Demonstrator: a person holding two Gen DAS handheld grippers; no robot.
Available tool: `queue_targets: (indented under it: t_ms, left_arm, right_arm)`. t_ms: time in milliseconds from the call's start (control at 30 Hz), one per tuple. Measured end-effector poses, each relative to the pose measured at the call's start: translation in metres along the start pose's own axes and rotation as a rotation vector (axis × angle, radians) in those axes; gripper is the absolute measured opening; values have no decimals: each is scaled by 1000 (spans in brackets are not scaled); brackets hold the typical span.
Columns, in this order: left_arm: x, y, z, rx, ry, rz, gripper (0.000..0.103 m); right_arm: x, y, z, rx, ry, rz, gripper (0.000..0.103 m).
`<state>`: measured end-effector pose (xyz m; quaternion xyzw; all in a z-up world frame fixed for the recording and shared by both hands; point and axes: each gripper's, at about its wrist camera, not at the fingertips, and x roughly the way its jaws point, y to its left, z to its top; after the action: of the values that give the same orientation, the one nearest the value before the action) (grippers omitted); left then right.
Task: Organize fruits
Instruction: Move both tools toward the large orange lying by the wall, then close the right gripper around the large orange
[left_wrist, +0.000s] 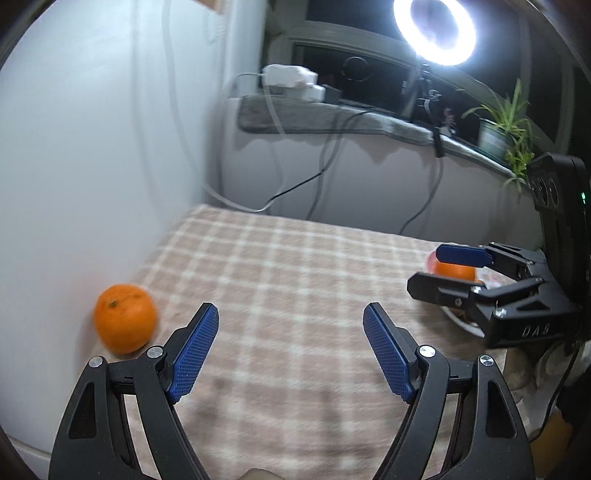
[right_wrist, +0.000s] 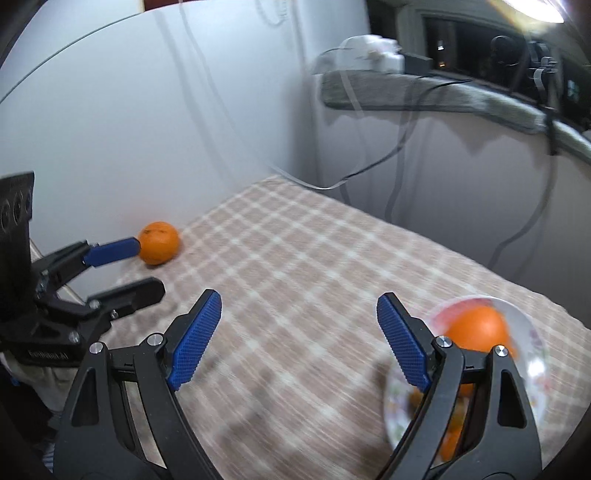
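Both tongs (left_wrist: 290, 350) (right_wrist: 299, 339) gape (level, empty) above checkered cloth (left_wrist: 288, 266).

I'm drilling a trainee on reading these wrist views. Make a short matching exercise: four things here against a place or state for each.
Things:
1. loose orange
2. plate
3. left gripper
4. potted plant

Places or states:
A. on the ledge by the window
B. open, holding nothing
C. on the checked cloth beside the white wall
D. holds an orange, at the table's right side

Pairs: 1-C, 2-D, 3-B, 4-A
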<state>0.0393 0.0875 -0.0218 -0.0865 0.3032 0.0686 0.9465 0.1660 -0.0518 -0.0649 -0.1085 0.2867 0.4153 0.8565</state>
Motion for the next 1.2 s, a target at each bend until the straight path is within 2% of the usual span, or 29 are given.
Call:
queue_targets:
  t_ms: [333,433,733,1000,1200]
  left_arm:
    - [-5,68,-32,-153,1,104,80]
    - [-2,82,-38,-164,9,141,79]
    - [11,114,-44,-213,35,152,79]
    - [19,121,-45,-214,55,148,79]
    - [24,124,-42,-214,69,147,67]
  right_arm:
    - [54,46,24,-56,66,199,89]
    - [71,61,31,-71,75,257,89]
    - [125,100,49,-75,126,396,89]
    - [168,121,55,-62,191,478,89]
    - [187,134,57,-64,215,509,89]
